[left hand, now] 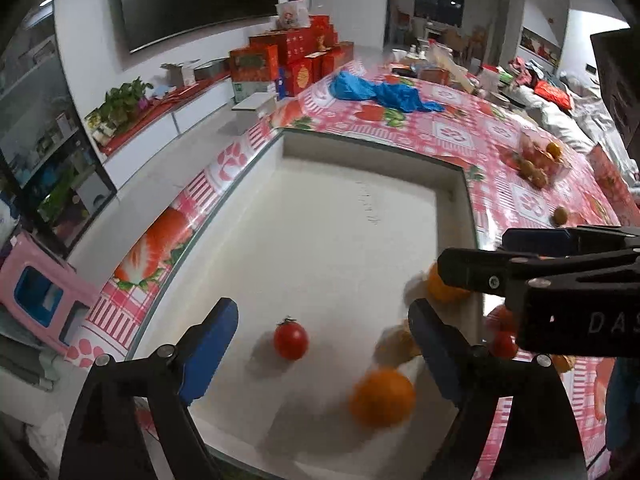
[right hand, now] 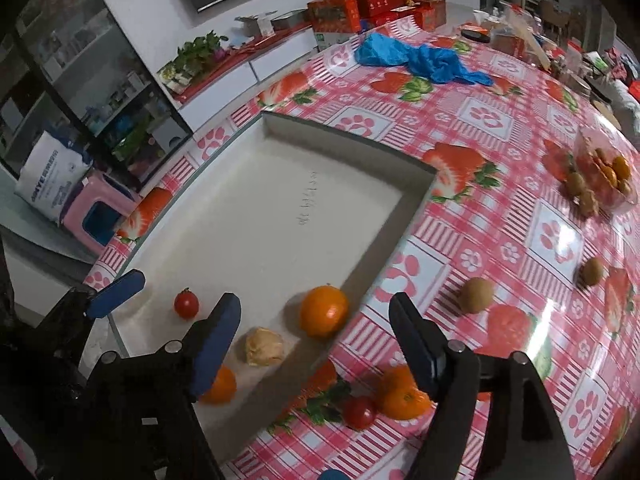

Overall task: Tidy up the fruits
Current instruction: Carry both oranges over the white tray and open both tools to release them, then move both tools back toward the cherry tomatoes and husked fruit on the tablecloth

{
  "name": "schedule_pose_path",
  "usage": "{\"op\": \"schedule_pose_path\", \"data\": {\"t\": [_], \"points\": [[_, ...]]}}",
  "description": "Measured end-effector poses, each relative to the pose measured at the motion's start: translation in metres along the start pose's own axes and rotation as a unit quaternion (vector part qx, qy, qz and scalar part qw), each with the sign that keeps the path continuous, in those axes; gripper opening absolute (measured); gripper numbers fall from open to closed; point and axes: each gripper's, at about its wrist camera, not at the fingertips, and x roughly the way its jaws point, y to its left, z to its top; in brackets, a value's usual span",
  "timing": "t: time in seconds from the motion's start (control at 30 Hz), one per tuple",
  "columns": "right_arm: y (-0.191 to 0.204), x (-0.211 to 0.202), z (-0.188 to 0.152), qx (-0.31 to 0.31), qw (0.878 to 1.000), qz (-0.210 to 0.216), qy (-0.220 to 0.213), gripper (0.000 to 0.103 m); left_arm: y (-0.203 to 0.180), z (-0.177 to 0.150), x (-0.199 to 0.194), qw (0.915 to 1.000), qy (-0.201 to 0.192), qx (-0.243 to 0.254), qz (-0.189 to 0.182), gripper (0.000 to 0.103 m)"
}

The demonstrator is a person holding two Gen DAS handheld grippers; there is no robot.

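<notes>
Four fruits sit in your white tray (right hand: pixel 280 216) already, near its front end.

That's a cherry tomato (right hand: pixel 186 303), two oranges (right hand: pixel 324 311) and a pale lumpy fruit (right hand: pixel 264 346). Your left gripper (left hand: pixel 322 340) and right gripper (right hand: pixel 316 334) both hang over them with jaws spread wide, gripping nothing. More tomatoes, oranges and kiwis (right hand: pixel 475 295) lie on the strawberry-print tablecloth (right hand: pixel 500 128).

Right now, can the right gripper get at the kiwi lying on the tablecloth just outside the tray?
Probably yes. The right gripper is open and empty, and the kiwi sits alone on bare tablecloth ahead and to its right, with nothing between them or crowding it.
</notes>
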Motion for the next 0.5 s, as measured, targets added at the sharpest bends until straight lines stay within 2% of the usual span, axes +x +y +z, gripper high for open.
{"op": "schedule_pose_path", "data": {"t": [0.23, 0.4, 0.47, 0.5], "points": [[-0.043, -0.022, -0.009, 0.051, 0.998, -0.017, -0.018, 0.089, -0.016, 0.006, -0.009, 0.9998, 0.002, 0.015, -0.011, 0.088], [-0.09, -0.041, -0.024, 0.104, 0.993, -0.042, -0.034, 0.091, -0.036, 0.009, -0.019, 0.9992, -0.005, 0.032, -0.023, 0.088], [-0.109, -0.046, -0.033, 0.123, 0.99, -0.056, -0.032, 0.093, -0.048, 0.009, -0.023, 0.9986, -0.005, 0.043, -0.03, 0.088], [-0.115, -0.047, -0.036, 0.126, 0.989, -0.064, -0.031, 0.1, -0.053, 0.008, -0.025, 0.9982, -0.006, 0.049, -0.034, 0.088]]}}
